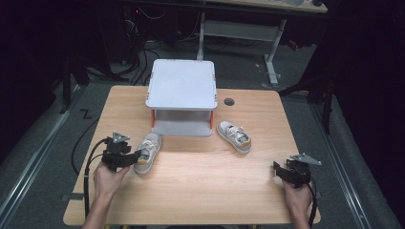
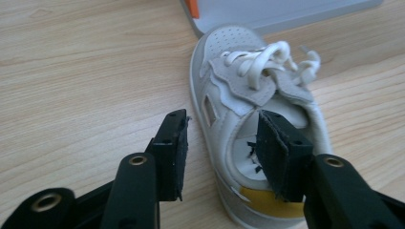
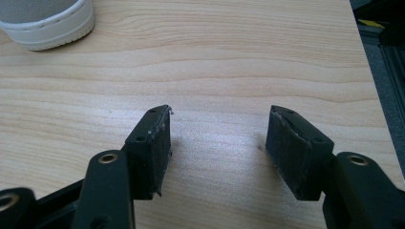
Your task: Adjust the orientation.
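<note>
Two small shoes on a wooden table point(image 1: 191, 181), in front of a grey two-tier rack point(image 1: 182, 98); neither yet on the rack.
Left gripper point(image 2: 222, 148): jaws half open astride the left shoe's point(image 2: 248, 119) heel wall, not visibly clamped. Right shoe point(image 1: 234, 136): untouched, beside the rack. Right gripper point(image 3: 217, 152): wide open, empty, over bare table.

Looking forward and down from above the near edge onto the whole surface point(image 1: 200, 176). Riding low along each gripper's fingers, close to the wood. Shared with the left one: the left shoe point(image 1: 148, 152) point(image 2: 248, 119).
</note>
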`<state>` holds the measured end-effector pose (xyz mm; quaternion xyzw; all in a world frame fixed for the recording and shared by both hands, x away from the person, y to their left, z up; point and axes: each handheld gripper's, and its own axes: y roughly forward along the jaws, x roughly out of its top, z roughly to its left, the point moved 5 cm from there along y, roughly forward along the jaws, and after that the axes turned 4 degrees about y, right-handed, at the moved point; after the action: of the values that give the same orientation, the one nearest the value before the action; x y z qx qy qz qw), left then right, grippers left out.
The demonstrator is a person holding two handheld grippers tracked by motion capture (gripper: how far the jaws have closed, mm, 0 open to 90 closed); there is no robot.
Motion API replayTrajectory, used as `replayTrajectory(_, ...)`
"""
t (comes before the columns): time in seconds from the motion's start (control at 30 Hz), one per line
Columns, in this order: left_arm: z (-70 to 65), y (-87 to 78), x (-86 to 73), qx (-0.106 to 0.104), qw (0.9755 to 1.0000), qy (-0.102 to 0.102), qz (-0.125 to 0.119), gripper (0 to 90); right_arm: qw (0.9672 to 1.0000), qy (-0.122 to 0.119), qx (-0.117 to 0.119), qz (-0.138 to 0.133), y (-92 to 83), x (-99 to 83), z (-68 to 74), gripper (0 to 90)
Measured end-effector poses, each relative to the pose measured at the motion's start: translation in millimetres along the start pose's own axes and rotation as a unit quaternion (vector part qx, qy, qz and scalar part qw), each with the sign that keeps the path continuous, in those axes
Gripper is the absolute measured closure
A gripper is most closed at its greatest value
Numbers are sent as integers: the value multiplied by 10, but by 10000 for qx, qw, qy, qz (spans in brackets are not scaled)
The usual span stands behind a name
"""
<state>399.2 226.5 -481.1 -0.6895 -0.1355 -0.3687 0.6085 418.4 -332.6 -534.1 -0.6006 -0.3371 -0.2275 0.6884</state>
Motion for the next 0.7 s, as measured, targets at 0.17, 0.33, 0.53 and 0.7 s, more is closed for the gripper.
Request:
replayTrajectory(0.17, -5, 22, -1, 13, 9999, 104, 23, 596, 10000, 21, 31, -9, -2, 0, -6, 418)
replayTrajectory(0.33, -27, 30, 4, -23, 9998, 189, 81, 638, 10000, 13, -8, 8, -3, -4, 3, 421)
replayTrajectory(0.53, -52, 137, 19, 9, 9994, 273, 218, 650, 10000, 56, 38, -11, -7, -5, -3, 421)
replayTrajectory(0.7, -38, 136, 12, 155, 9994, 237, 177, 729, 10000, 41, 26, -11, -7, -5, -3, 421)
